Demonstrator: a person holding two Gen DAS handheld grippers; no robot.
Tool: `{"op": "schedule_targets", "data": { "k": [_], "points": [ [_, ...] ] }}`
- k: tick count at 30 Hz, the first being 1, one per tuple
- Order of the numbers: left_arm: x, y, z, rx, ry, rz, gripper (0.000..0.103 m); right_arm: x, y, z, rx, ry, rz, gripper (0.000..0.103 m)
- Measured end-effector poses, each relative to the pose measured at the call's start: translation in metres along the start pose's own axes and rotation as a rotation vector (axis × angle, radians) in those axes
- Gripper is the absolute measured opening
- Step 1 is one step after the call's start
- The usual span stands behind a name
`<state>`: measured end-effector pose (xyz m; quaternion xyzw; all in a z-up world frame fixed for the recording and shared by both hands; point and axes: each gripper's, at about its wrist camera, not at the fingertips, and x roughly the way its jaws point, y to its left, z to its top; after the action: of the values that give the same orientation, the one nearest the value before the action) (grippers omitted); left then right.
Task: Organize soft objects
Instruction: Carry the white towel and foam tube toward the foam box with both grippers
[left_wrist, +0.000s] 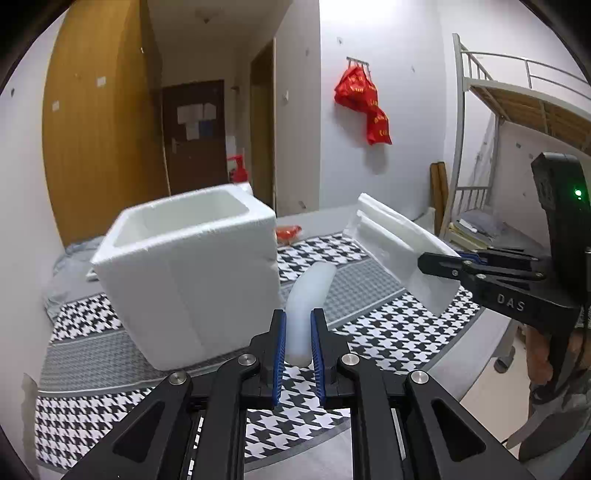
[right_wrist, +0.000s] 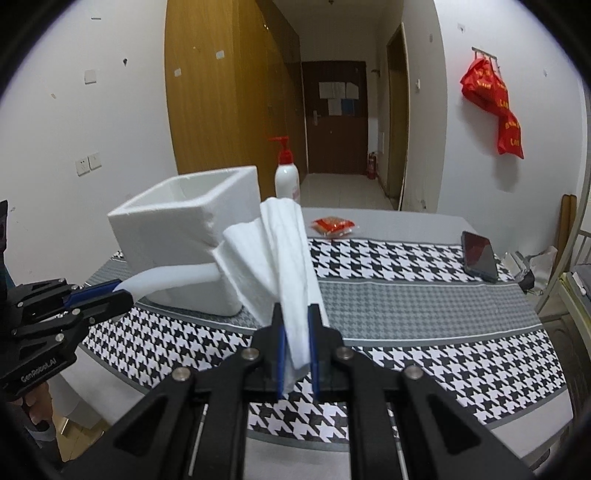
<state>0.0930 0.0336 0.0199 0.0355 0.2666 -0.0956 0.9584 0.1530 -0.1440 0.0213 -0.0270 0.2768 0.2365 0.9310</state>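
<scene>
Houndstooth-patterned black, white and grey cloth (right_wrist: 406, 291) covers the tabletop (right_wrist: 406, 221). Left hand-held gripper (left_wrist: 297, 354) pinches a curved translucent white foam tube (left_wrist: 306, 295), while right hand-held gripper (right_wrist: 295, 350) clamps a folded white foam sheet (right_wrist: 284, 258); both are held above the cloth beside the open square white styrofoam box (left_wrist: 184, 273), whose contents are hidden.

A houndstooth-patterned cloth (right_wrist: 424, 266) covers the table. On it lie a dark phone (right_wrist: 480, 256) near the right edge and a red packet (right_wrist: 332, 226) towards the back, with a white pump bottle (right_wrist: 286, 173) with a red pump standing behind. Red bags (left_wrist: 364, 101) hang from a wall hook, and a metal bunk bed (left_wrist: 517, 122) stands at right.
</scene>
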Motion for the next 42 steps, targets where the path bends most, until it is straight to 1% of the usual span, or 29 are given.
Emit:
{"op": "schedule_targets", "data": {
  "k": [9,15,23,36,42],
  "points": [
    [-0.026,0.001,0.013,0.004,-0.085,0.038,0.014,-0.020,0.011,0.009,-0.006,-0.072,0.033,0.013],
    [-0.033,0.009,0.019,-0.016,-0.120,0.078,0.015,-0.023,0.012,0.014,-0.004,-0.101,0.049,0.013],
    [-0.040,0.027,0.026,-0.062,-0.175,0.109,0.014,-0.021,0.017,0.024,-0.018,-0.132,0.071,0.013],
    [-0.052,0.055,0.027,-0.127,-0.219,0.187,0.014,0.000,0.036,0.045,-0.053,-0.135,0.131,0.013],
    [-0.055,0.071,0.026,-0.147,-0.217,0.248,0.015,0.017,0.046,0.056,-0.072,-0.117,0.162,0.013]
  ]
}}
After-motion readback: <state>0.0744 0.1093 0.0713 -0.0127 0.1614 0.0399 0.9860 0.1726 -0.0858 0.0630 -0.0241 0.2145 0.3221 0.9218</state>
